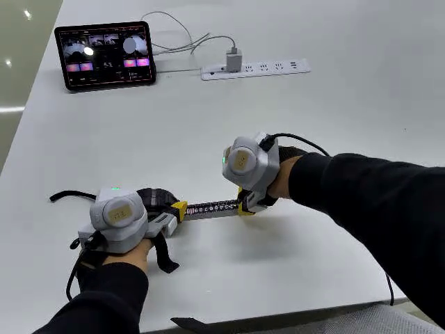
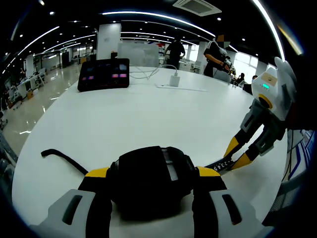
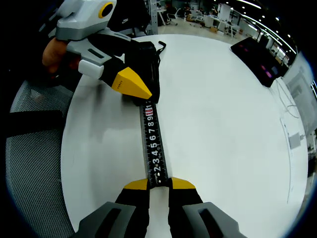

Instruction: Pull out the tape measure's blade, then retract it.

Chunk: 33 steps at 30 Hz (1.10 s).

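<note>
The black tape measure case [image 1: 156,197] lies on the white table [image 1: 292,139] with my left gripper [image 1: 175,210] shut on it. In the left gripper view the case [image 2: 151,176] sits between the yellow fingertips [image 2: 97,172]. A short length of black blade [image 1: 212,207] with white numbers runs right from the case. My right gripper [image 1: 245,206] is shut on the blade's end. In the right gripper view the blade [image 3: 152,144] reaches from the right gripper [image 3: 159,183] to the case [image 3: 147,69], showing about ten centimetres.
A tablet [image 1: 106,54] with a lit screen stands at the back left. A white power strip [image 1: 257,68] with a charger and cables lies behind the work. A black strap [image 1: 69,196] trails left of the case. The table's front edge [image 1: 278,316] is close.
</note>
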Available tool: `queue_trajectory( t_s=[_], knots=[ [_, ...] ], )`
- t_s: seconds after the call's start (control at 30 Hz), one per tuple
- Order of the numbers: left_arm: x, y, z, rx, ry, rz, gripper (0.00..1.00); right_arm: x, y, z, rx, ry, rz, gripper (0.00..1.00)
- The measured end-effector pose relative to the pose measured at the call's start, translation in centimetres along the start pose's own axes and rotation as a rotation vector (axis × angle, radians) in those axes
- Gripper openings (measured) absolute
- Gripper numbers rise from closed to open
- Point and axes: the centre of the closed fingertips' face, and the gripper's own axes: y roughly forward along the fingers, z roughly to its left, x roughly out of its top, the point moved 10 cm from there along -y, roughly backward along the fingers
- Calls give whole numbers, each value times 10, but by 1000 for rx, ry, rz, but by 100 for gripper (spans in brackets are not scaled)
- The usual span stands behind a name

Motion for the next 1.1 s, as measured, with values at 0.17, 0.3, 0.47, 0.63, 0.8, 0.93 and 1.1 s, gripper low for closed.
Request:
queue_trajectory(
  t_s=[0.17,0.3,0.47,0.63,0.8,0.93,1.1],
  knots=[
    [0,0,0,-2,-6,-1,61,2,1,0,3,-3,-3,9],
    [1,0,2,-7,-14,1,61,4,1,0,3,-2,-11,9],
    [0,0,2,-10,-21,-2,61,5,2,-2,9,0,-21,9],
    [1,0,5,-19,-43,-3,60,7,3,-1,11,-1,-32,9],
    [1,0,4,-24,-44,-3,60,12,6,0,16,-4,-47,9],
    [1,0,4,-25,-43,-3,60,14,7,0,17,-2,-56,9],
    [1,0,3,-25,-42,-3,60,16,8,0,19,-5,-61,9]
  ],
)
